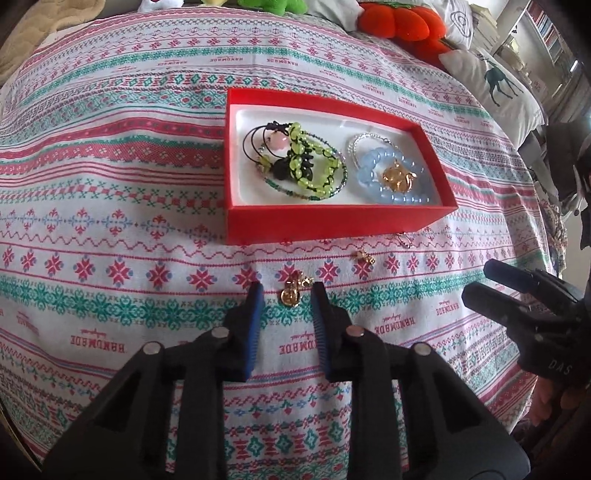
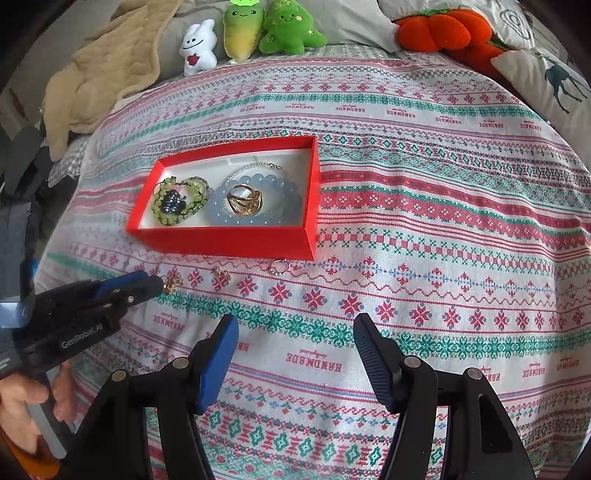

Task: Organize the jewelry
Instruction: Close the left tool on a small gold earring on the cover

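A gold earring lies on the patterned cloth between the blue pads of my left gripper. The jaws stand narrow around it, with cloth still showing beside it, so the gripper is open. In the right wrist view the left gripper points its tips at that earring. A second gold earring and a small silver ring lie in front of the red box. The box holds green bead bracelets, a blue bead bracelet and gold rings. My right gripper hangs open and empty over the cloth.
Small plush toys and an orange plush line the far edge. A beige blanket lies far left, and a deer-print pillow far right. A person's hand holds the left gripper's handle.
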`<state>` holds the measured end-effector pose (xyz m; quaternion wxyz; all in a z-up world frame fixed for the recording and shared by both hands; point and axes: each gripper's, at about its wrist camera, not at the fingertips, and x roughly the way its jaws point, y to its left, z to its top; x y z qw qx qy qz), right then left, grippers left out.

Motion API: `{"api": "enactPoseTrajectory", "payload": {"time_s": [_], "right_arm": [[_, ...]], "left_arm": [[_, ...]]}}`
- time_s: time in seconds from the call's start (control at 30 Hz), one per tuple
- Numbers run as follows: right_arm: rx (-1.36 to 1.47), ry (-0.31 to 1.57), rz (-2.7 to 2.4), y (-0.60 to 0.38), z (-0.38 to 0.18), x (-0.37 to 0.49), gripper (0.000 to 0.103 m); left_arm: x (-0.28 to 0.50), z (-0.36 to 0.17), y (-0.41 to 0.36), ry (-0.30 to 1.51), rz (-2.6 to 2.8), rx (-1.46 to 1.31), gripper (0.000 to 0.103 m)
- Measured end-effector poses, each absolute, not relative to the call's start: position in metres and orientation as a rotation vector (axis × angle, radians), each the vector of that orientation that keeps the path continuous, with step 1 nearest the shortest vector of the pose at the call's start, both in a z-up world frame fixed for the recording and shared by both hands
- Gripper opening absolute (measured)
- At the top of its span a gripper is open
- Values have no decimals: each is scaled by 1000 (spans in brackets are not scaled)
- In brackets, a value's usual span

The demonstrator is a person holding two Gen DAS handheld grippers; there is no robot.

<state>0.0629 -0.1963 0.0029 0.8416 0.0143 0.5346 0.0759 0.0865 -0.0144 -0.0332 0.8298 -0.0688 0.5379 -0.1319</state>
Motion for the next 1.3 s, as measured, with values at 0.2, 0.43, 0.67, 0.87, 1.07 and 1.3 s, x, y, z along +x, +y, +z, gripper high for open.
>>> {"api": "enactPoseTrajectory", "payload": {"time_s": [0.2, 0.43, 0.67, 0.87, 1.07, 1.3], "right_arm": [[37, 1135, 148, -197, 1, 65, 66], [42, 1138, 154, -192, 0, 70, 66], [88, 1155, 172, -183, -1, 81, 66], [152, 1164, 153, -184, -3, 94, 66], [184, 1169, 91, -192, -11, 109, 48], [206, 1199, 79, -187, -30, 125, 37]], "left_arm": [[93, -40, -17, 1159, -257, -136, 5], [91, -25, -9, 1128, -254, -139, 2], [85, -15, 7, 1126, -210, -147, 2], [81, -9, 16, 1122, -207, -153, 2], [80, -7, 23, 1126, -204, -174, 2], [81, -8, 20, 1136, -207, -174, 2]]}}
